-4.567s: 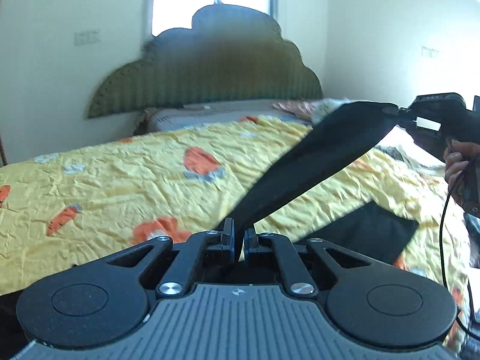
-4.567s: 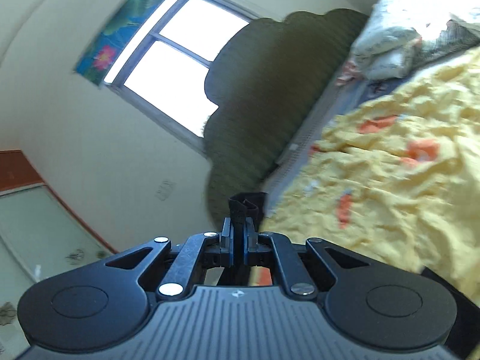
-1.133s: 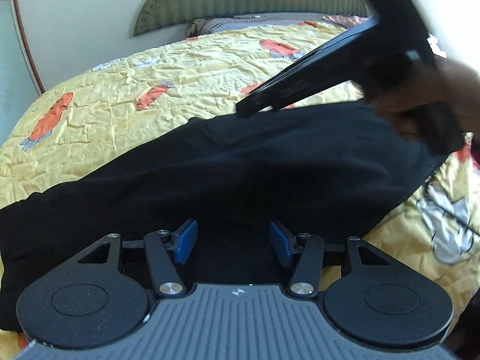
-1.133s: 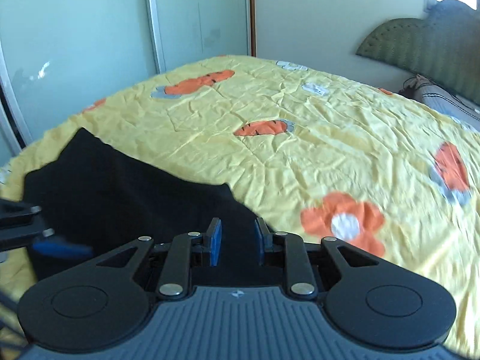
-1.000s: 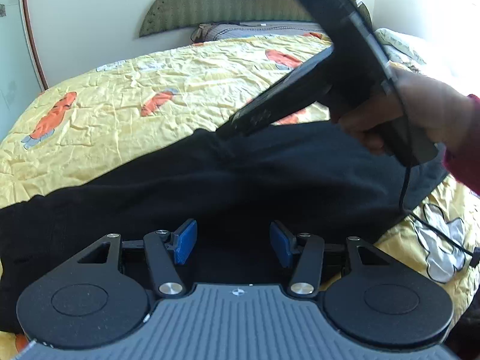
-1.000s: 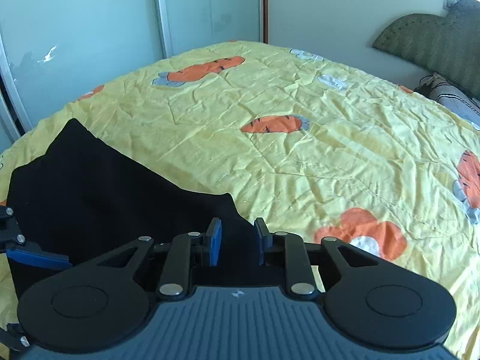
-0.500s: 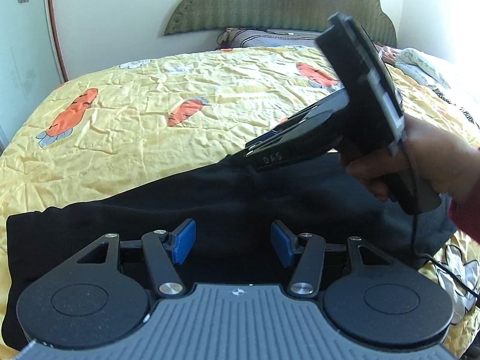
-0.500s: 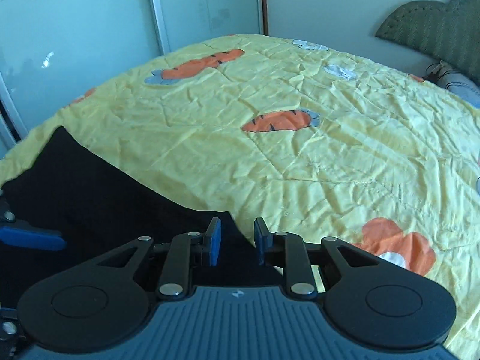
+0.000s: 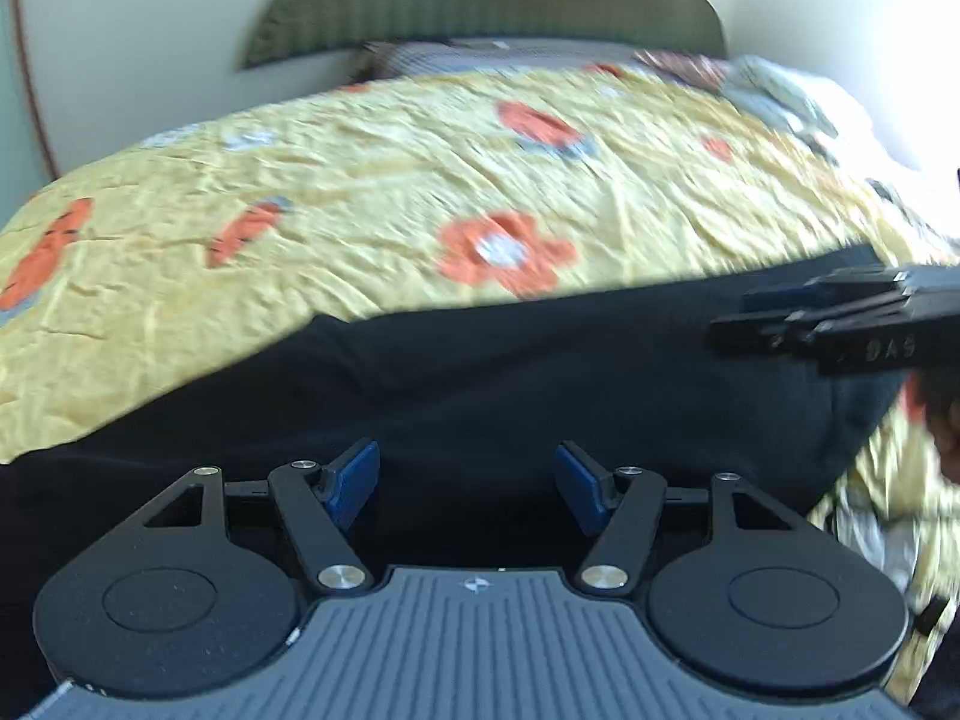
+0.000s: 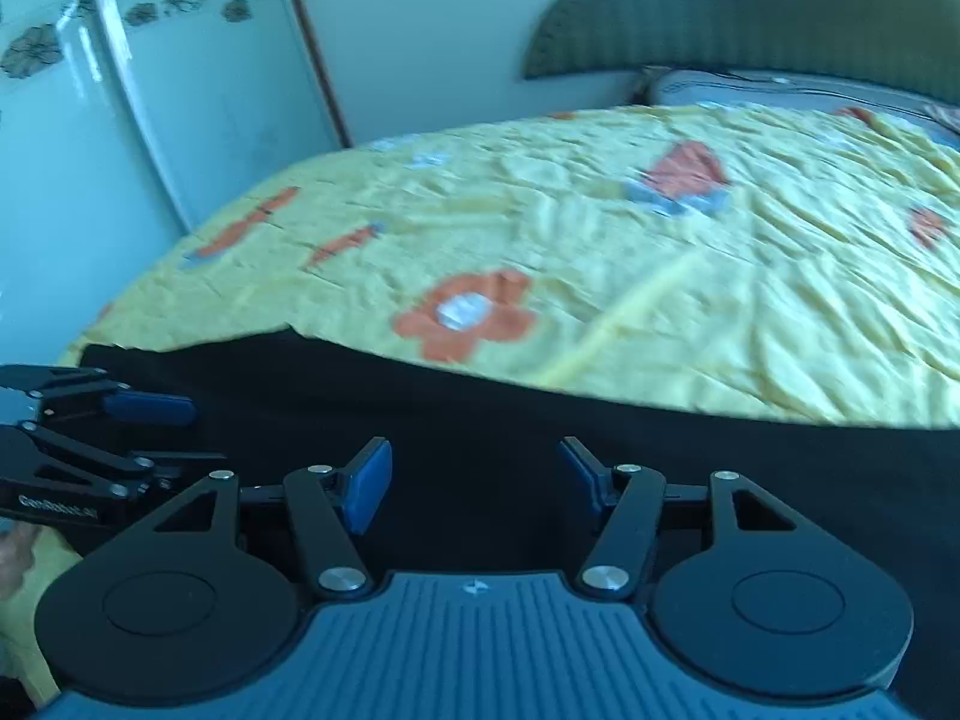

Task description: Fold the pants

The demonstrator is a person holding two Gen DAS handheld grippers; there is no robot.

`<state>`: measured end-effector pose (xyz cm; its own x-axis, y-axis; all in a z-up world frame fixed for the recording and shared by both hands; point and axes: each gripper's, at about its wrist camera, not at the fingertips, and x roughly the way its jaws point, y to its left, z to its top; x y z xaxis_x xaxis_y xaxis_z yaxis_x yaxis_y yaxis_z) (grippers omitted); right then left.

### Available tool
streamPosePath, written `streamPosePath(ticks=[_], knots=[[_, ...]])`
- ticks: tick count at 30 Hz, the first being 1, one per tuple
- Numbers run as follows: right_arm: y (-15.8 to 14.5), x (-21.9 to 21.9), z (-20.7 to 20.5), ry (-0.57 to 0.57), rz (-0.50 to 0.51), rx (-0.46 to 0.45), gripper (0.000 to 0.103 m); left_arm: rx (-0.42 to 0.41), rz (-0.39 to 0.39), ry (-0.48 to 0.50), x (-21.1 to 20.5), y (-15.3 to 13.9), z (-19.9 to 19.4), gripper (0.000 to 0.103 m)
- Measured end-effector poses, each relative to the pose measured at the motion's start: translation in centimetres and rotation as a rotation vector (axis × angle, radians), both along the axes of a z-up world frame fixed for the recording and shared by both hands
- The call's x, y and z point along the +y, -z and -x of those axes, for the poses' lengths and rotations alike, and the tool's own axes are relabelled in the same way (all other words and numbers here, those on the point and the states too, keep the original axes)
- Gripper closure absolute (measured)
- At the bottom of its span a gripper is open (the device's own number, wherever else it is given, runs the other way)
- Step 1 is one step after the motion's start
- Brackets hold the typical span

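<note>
The black pants (image 9: 510,372) lie flat on the yellow bedspread (image 9: 360,192) near its front edge, stretched left to right. They also show in the right wrist view (image 10: 600,438). My left gripper (image 9: 468,480) is open and empty, just above the pants. My right gripper (image 10: 474,486) is open and empty over the pants too. The right gripper shows side-on at the right of the left wrist view (image 9: 840,324). The left gripper shows at the left of the right wrist view (image 10: 90,444).
The bedspread (image 10: 660,276) has orange carrot and flower prints. A green headboard (image 9: 480,6) and pillows (image 9: 780,96) are at the far end. Glass wardrobe doors (image 10: 120,108) stand to the left of the bed.
My right gripper has opened wide and swung from the pants' left part to the right side. The left gripper stays open and has shifted its view rightward.
</note>
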<state>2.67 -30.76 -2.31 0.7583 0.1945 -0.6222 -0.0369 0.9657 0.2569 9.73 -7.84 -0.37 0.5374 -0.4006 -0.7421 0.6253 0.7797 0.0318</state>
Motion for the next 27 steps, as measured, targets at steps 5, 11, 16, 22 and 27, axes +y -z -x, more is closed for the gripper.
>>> streamPosePath(ticks=[5,11,16,22,27], knots=[[-0.7,-6.5,8.8,0.282,-0.079,-0.098,0.042,-0.045,-0.051,0.043,-0.5,0.3,2.3,0.034],[1.3,-15.7,17.4,0.758,-0.250,-0.142,0.039,-0.011,0.067,0.071,-2.7,-1.8,2.6,0.033],[4.7,-19.5,20.5,0.849,-0.519,-0.175,0.039,-0.013,0.067,0.096,-5.9,-1.3,3.6,0.030],[7.1,-20.7,20.8,0.877,-0.662,-0.204,0.040,0.022,0.019,0.130,-7.6,0.5,4.7,0.029],[7.3,-21.6,20.4,0.916,-0.645,-0.257,0.040,0.033,-0.015,0.154,-7.9,1.5,5.2,0.029]])
